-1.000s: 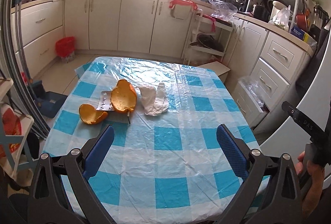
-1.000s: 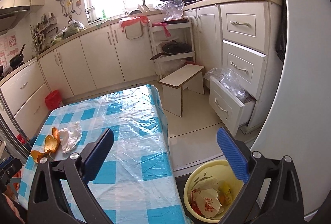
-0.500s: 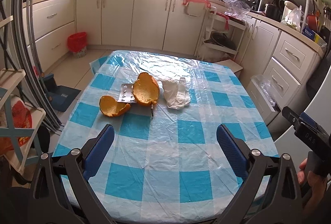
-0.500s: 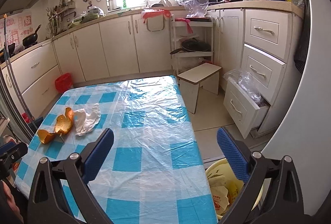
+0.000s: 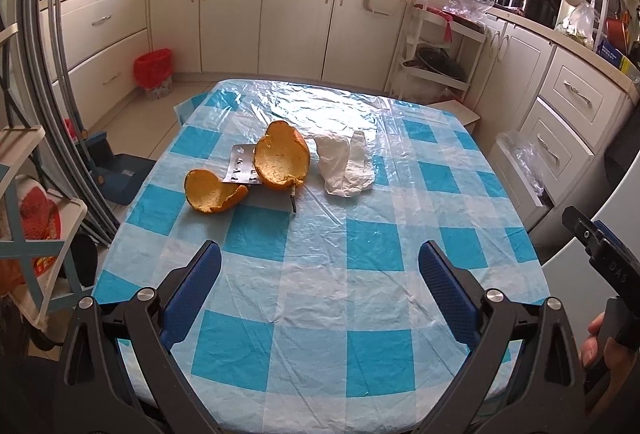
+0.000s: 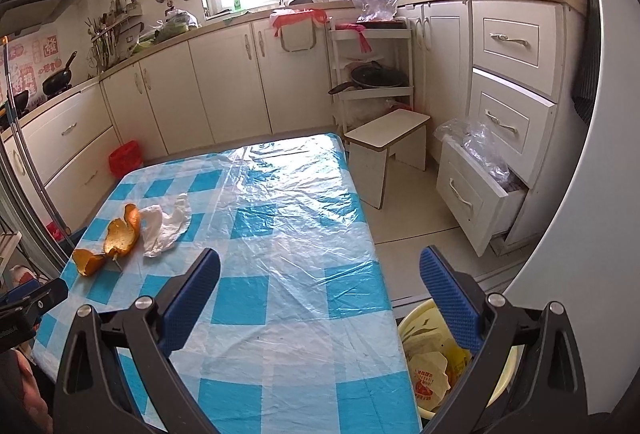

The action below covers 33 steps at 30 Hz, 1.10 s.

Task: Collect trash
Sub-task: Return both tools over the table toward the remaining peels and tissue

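Hanging spread and empty above the near end of the checked plastic tablecloth [image 5: 320,298], the left gripper [image 5: 320,274] shows ribbed blue pads [image 5: 196,282]. The right gripper [image 6: 320,286] is likewise wide apart, holding nothing; its frame cuts off much of the yellow bin [image 6: 424,322] of crumpled wrappers on the floor. Farther up the table lie two curled orange peels [image 5: 282,161] [image 5: 212,191], a foil blister pack [image 5: 242,169] partly hidden beneath them, a thin dark stick [image 5: 293,201] hard to make out, and a crumpled white tissue [image 5: 346,165].
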{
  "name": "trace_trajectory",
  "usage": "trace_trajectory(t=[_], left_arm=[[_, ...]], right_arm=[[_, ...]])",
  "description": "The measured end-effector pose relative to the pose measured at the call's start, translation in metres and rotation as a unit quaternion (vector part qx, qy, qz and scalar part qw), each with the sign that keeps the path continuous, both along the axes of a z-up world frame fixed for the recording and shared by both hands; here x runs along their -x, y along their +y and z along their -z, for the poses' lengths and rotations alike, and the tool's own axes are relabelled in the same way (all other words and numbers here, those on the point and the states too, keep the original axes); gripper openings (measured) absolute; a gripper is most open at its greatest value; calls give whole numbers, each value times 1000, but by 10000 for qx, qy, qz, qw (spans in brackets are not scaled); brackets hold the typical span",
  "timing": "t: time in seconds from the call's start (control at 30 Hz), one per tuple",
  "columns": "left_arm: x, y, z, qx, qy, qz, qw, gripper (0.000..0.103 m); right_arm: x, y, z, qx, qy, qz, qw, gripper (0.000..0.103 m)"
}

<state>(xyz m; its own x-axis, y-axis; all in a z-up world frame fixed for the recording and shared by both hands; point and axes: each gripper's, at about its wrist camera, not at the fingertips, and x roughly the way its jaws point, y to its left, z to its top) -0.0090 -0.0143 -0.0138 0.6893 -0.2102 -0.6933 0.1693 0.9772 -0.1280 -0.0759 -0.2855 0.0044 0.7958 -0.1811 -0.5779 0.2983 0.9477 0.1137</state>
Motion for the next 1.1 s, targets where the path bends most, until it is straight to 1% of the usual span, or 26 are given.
trace_trajectory(t=[0.1,0.17,0.37,0.47,0.7,0.9,1.03,1.1], left_arm=[[-3,2,2,-3,43,-29,10000,95],[-6,10,4,55,84,-144,9998,95],[-15,43,9,419,241,-644,9968,95],[-20,53,12,535,307,-792,9949,95],[-37,56,21,638,470,-973,9921,95],[-63,72,29,517,590,-1505,9855,95],[-74,87,33,649,624,-1657,9821,95],[-80,93,34,630,603,-1708,9814,95]], right_arm=[[0,-2,0,-30,4,-27,10000,96],[1,-2,0,-48,5,-59,10000,96],[-2,2,0,-123,6,-178,9998,96],[-6,6,3,-143,69,-293,9994,96],[-13,18,10,-163,202,-546,9982,96],[-22,31,11,-200,253,-750,9967,96],[-28,38,12,-220,298,-858,9956,96],[-32,39,14,-238,324,-888,9952,96]])
